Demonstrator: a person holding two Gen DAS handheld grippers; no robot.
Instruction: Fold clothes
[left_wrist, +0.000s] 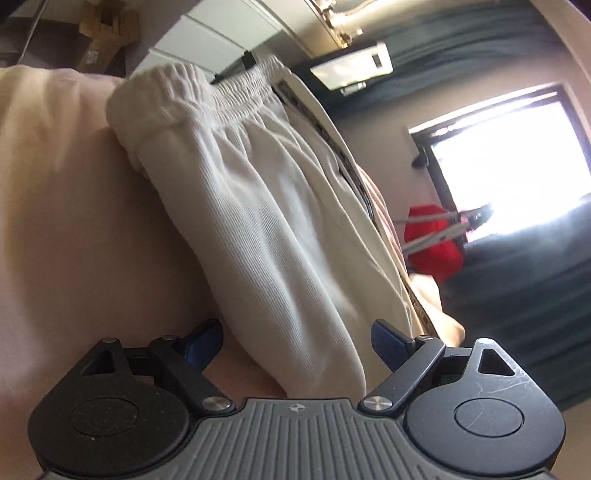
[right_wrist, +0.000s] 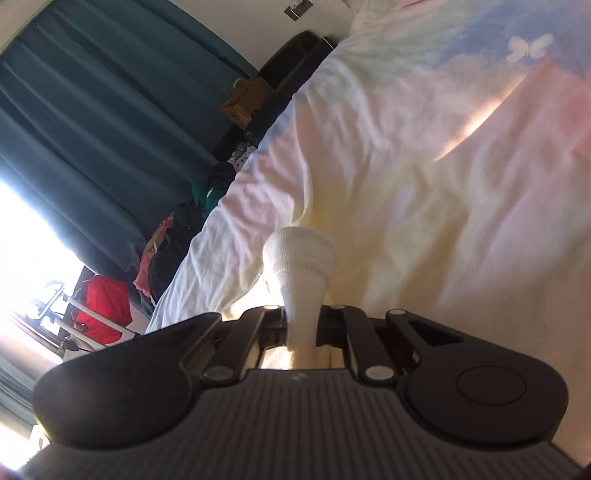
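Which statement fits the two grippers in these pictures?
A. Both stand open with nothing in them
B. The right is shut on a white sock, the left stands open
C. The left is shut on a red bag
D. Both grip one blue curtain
B: the right gripper pinches the white sock, while the left gripper stands wide open.

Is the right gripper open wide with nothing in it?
No, the right gripper is shut on a white sock that sticks out between its fingers.
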